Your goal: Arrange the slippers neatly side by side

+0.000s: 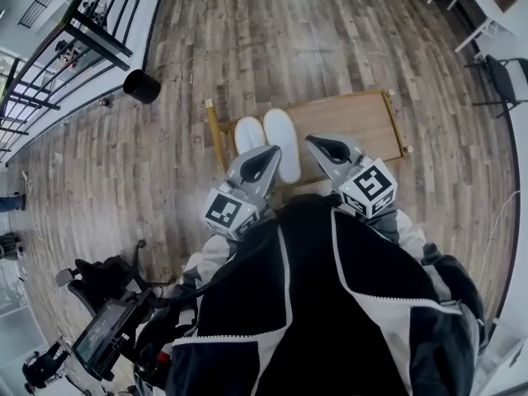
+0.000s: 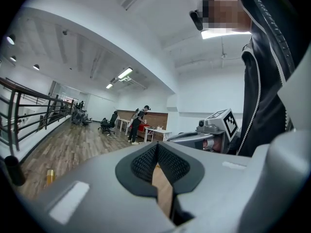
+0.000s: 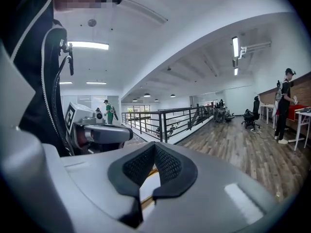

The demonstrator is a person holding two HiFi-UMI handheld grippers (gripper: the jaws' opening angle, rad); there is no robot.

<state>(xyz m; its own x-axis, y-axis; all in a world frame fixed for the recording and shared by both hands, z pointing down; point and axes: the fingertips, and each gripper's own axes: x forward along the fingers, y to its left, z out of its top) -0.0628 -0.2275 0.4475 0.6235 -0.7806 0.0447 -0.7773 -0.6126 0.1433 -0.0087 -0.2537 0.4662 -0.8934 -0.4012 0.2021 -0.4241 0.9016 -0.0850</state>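
A low wooden bench [image 1: 351, 122] stands on a plank floor [image 1: 313, 31]; a black round bin [image 1: 141, 86] sits on the floor off the bench's far left corner, near a black railing [image 1: 62, 52]; farther off, a person in dark clothes [image 2: 137, 125] stands beside a white table [image 2: 156, 130].
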